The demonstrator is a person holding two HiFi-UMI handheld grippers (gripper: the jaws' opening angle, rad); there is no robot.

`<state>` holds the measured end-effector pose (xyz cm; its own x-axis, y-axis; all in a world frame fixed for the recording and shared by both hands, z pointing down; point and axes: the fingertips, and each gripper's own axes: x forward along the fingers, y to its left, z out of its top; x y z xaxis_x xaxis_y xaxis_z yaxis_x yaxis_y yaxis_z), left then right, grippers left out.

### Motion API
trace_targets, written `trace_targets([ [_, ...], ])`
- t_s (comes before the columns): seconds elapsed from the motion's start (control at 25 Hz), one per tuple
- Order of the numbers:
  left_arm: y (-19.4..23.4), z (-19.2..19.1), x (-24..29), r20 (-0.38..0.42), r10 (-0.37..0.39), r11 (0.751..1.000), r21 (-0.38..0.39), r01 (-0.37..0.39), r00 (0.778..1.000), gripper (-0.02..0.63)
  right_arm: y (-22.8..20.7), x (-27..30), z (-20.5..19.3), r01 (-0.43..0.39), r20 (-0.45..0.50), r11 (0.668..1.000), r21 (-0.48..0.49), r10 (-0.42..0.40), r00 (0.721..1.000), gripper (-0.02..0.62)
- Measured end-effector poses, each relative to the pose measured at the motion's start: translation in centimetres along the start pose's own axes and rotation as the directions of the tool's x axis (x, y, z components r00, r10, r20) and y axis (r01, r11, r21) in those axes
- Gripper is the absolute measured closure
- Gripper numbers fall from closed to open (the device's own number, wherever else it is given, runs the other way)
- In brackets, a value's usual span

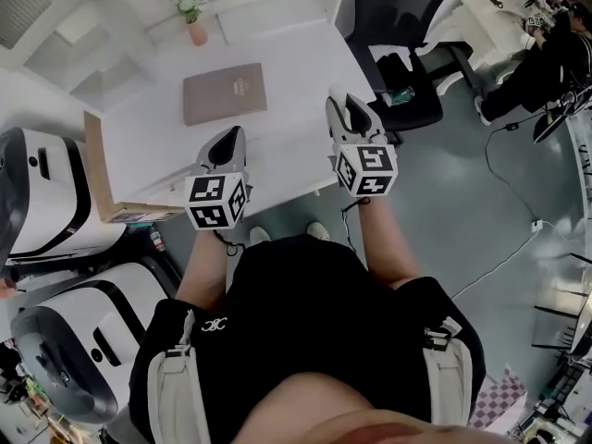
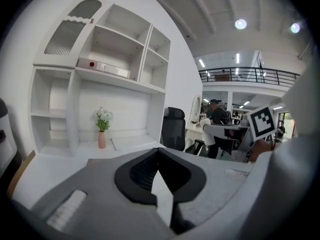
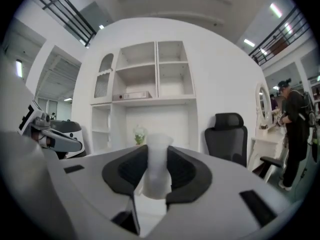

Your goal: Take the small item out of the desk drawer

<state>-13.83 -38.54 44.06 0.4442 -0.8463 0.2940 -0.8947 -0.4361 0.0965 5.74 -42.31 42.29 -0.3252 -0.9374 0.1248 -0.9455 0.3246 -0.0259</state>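
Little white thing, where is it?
In the right gripper view, the little white thing sits pinched in the right claw, dead centre, with the flowers far behind it.

Desk (image 1: pixel 305 81): white top; wooden side panel (image 1: pixel 96 165) along left edge
On top: brown book (image 1: pixel 225 92) lying flat near middle; pink vase (image 1: pixel 196 31) of white flowers upright at back
Shelf unit (image 2: pixel 145 59): white, at rear of desk; flat white box (image 2: pixel 104 67) on one shelf

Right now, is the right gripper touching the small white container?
Touching. The right gripper view shows the right gripper clamped on both sides of the small white container.
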Motion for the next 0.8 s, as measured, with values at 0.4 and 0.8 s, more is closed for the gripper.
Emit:
trace_targets([
  [0.4,-3.0,4.5,-0.4,0.072,0.014,0.999,0.043,-0.017,0.997,0.592,-0.8,-5.6,6.4,0.07,0.202,0.996,-0.048,-0.059,0.978,0.482],
  [0.8,-4.5,5.8,-0.7,0.091,-0.003,0.998,0.064,-0.003,0.996,0.592,-1.1,-6.6,5.5,0.038,0.177,0.999,-0.013,-0.036,0.984,0.482],
])
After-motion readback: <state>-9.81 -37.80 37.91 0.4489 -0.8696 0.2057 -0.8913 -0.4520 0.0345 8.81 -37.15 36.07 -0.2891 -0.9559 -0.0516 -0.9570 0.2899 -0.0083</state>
